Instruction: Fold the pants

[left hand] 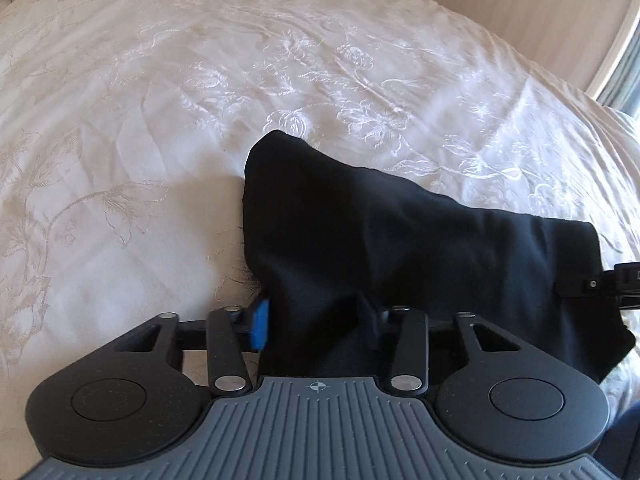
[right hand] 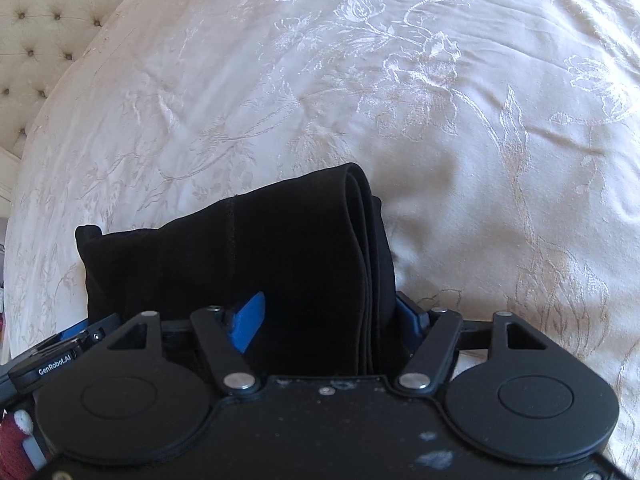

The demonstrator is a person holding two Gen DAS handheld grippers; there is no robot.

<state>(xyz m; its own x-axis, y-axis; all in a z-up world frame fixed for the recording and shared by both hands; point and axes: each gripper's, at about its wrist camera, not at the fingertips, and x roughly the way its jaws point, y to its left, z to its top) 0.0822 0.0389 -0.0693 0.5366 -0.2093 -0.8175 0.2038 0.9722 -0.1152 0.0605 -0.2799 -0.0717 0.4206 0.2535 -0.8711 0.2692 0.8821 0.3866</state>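
The black pants (left hand: 392, 248) are folded into a thick bundle and held a little above a white embroidered bedspread (left hand: 160, 100). My left gripper (left hand: 318, 324) is shut on the bundle's near edge, and one blue pad (left hand: 260, 326) shows at its left. The right gripper's body (left hand: 600, 284) shows at the bundle's right end. In the right wrist view the folded pants (right hand: 260, 248) show stacked layers along their right side. My right gripper (right hand: 328, 320) is shut on them, with blue pads (right hand: 248, 320) on either side. The left gripper's body (right hand: 60, 352) shows at lower left.
The bedspread (right hand: 440, 100) fills both views. A tufted cream headboard (right hand: 48, 28) stands at upper left in the right wrist view. A wall and a window frame (left hand: 612, 52) lie beyond the bed's far right edge.
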